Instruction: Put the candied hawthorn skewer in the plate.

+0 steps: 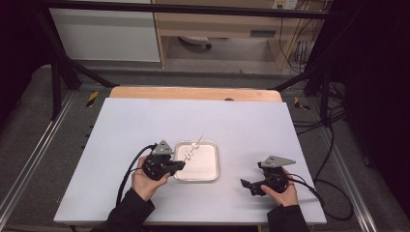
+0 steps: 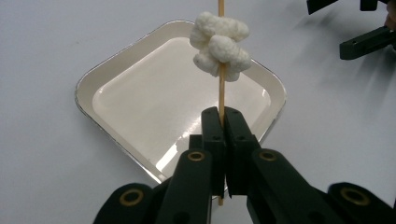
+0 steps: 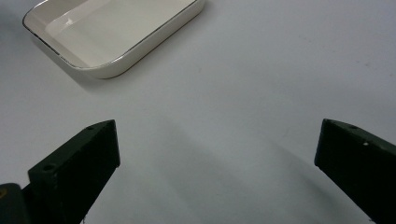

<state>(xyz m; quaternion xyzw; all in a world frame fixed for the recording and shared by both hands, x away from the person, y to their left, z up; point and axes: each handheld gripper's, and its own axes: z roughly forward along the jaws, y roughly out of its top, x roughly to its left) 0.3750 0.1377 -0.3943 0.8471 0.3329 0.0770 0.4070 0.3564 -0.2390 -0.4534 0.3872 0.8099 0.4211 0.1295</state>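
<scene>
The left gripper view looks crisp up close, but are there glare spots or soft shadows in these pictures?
In the left gripper view, glare streaks the tray floor, while the puffs on the skewer stay sharp; in the right gripper view, the open right tool casts soft, wide shadows on the table; the high view is dimmer and grainy, dark at its edges.

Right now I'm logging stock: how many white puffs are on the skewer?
3 as far as I can tell, bunched together on the skewer above the tray: top puff, middle puff, lower puff. More may hide behind.
</scene>
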